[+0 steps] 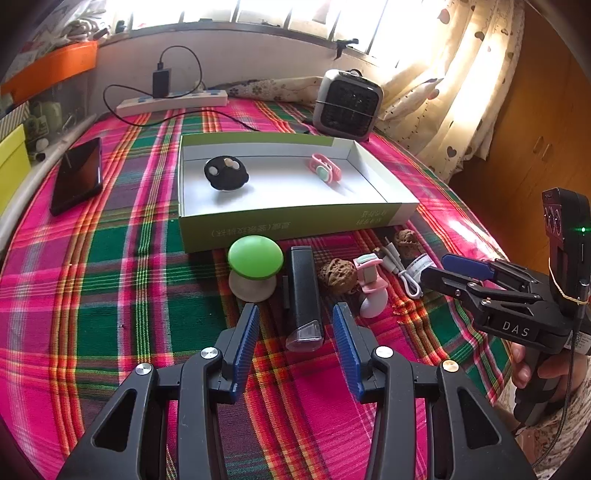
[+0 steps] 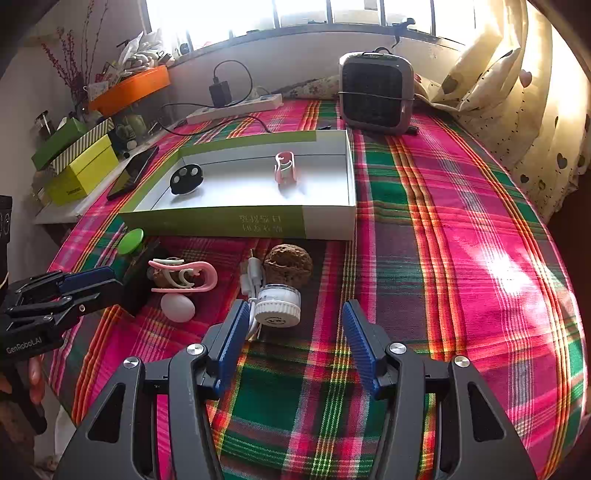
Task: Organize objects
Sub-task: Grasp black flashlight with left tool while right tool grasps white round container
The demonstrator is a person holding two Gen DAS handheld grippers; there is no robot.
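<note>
Left wrist view: left gripper [image 1: 291, 326] released, jaws straddling the black torch [image 1: 303, 295] lying before the box [image 1: 295, 221]. Right gripper [image 2: 293, 328] released, empty, near the white jar [image 2: 277, 304]. Advice: centre pads on the torch's flanks before closing.

A plaid cloth [image 2: 461, 206] in pink, green and orange covers the table. At its far edge a small grey heater [image 2: 376, 92] with a dark grille stands upright. To its left a white power strip [image 1: 171, 101] lies along the wall, with a black charger [image 1: 161, 83] plugged into it and a black cable [image 1: 221, 120] trailing over the cloth. A dark phone [image 1: 77, 175] lies flat near the left edge. Beside the table sit a yellow box [image 2: 86, 171], a striped green box [image 2: 70, 142] and an orange tray [image 2: 129, 88]. A cream curtain [image 1: 469, 81] with hearts hangs at the bright window [image 2: 332, 13].
</note>
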